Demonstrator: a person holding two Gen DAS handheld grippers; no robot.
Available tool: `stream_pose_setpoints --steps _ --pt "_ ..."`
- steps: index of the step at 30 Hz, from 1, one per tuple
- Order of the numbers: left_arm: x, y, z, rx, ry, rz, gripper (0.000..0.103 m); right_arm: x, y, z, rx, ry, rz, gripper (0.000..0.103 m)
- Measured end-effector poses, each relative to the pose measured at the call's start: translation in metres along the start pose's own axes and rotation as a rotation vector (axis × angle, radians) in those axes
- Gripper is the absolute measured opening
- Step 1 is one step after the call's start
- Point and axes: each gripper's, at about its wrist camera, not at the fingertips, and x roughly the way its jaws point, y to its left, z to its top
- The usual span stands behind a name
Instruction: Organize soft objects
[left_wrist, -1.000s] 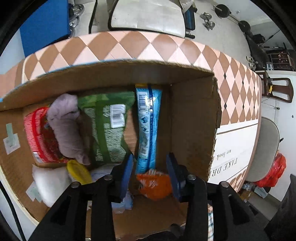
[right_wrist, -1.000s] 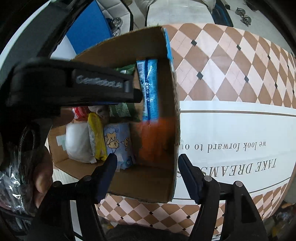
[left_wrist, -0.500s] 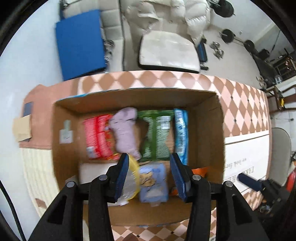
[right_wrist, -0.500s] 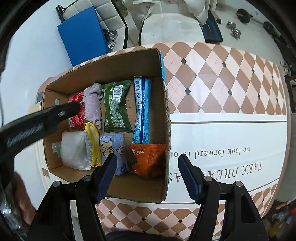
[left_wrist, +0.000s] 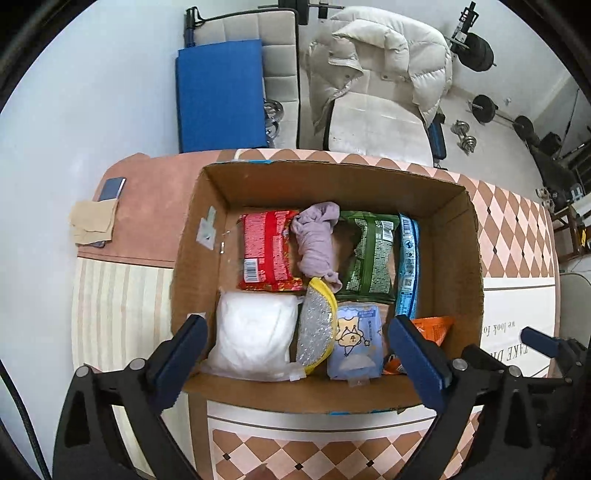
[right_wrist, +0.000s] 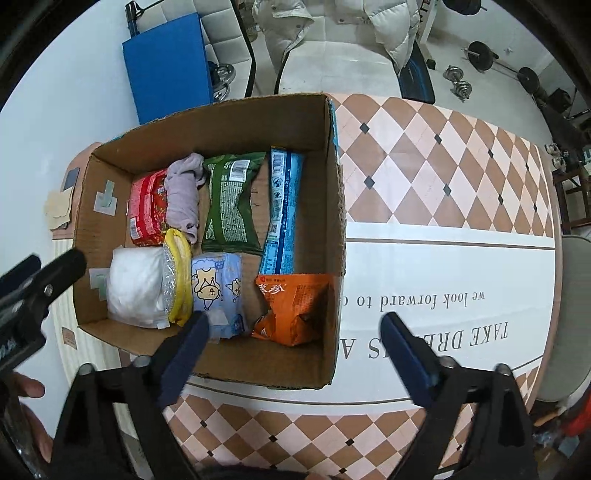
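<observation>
Left claw (left_wrist: 297, 343) and right claw (right_wrist: 291, 332) both released, gripping nothing, above the cardboard box (right_wrist: 334, 206); orange packet (right_wrist: 295, 308) sits in its corner.

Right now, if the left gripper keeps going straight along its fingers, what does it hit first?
Likely the foil-and-yellow pouch inside the cardboard box, beside the white bag. The open left gripper is centred over it, though depth is unclear.

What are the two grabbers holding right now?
Nothing. The left gripper and right gripper are both open and empty above the cardboard box.
</observation>
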Motion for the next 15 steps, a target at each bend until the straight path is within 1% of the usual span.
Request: stream_pose_setpoints --steps 4,7,11,15 --pt "-0.013 0.000 -0.008 -0.005 -0.021 0.003 0.101 -0.010 0.003 -0.004 -0.012 -0.034 -0.028 0.103" --pt "-0.029 -0.004 -0.015 0.003 -0.047 0.001 0.101 -0.025 0.001 -0.012 -0.010 -0.065 -0.024 0.103" --pt "-0.061 -0.009 -0.027 0.016 -0.103 0.013 0.101 -0.055 -0.003 -0.030 -0.008 -0.122 -0.019 0.103" --pt "-0.098 -0.013 -0.042 0.024 -0.159 0.002 0.101 -0.094 -0.008 -0.055 -0.014 -0.191 -0.015 0.103"
